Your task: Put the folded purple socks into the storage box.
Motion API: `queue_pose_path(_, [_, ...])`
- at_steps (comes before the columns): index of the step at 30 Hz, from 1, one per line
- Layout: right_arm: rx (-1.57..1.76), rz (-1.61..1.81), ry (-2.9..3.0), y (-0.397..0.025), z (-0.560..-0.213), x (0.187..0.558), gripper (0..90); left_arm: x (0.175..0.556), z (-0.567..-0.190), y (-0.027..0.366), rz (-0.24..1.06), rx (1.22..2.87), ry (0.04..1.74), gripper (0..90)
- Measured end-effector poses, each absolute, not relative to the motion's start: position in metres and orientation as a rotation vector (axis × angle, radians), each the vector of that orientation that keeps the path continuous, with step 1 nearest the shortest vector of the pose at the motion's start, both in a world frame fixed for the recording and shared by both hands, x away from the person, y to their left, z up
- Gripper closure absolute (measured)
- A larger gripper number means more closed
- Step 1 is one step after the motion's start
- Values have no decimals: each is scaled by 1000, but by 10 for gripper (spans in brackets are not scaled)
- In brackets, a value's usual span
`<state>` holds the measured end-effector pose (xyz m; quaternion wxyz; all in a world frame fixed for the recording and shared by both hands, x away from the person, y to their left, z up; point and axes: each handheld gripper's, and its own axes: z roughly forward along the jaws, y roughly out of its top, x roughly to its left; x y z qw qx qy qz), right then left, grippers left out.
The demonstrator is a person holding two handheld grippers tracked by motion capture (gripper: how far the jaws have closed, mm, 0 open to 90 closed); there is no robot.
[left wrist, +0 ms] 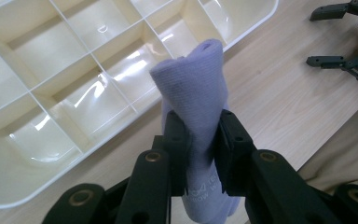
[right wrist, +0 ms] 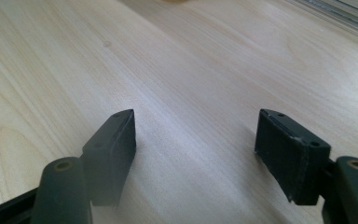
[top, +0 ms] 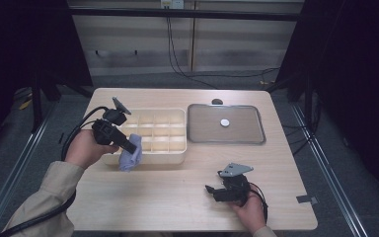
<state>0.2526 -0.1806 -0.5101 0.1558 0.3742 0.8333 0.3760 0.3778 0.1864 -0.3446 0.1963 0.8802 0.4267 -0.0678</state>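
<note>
Counter [top: 177,197] carried cream divider tray [top: 177,153]. Left hand-held gripper [top: 131,146] clamped a rolled lilac cloth [left wrist: 196,93], long axis along the jaws, nearest empty cell at 11 o'clock. Right hand-held gripper [right wrist: 196,154] lay open at 4 o'clock, idle.

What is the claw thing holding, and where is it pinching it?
The left gripper pinches a rolled purple cloth near its lower end. The right gripper holds nothing.

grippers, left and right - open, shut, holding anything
Left gripper: shut on the cloth, above the organizer edge.
Right gripper: open, holding nothing, over the table.
</note>
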Motion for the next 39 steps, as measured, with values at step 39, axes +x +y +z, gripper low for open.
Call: queue_pose_path(39, [1071,1077,2388,-181,-510,253,286,410,-348,232,-110,2414,1353,753])
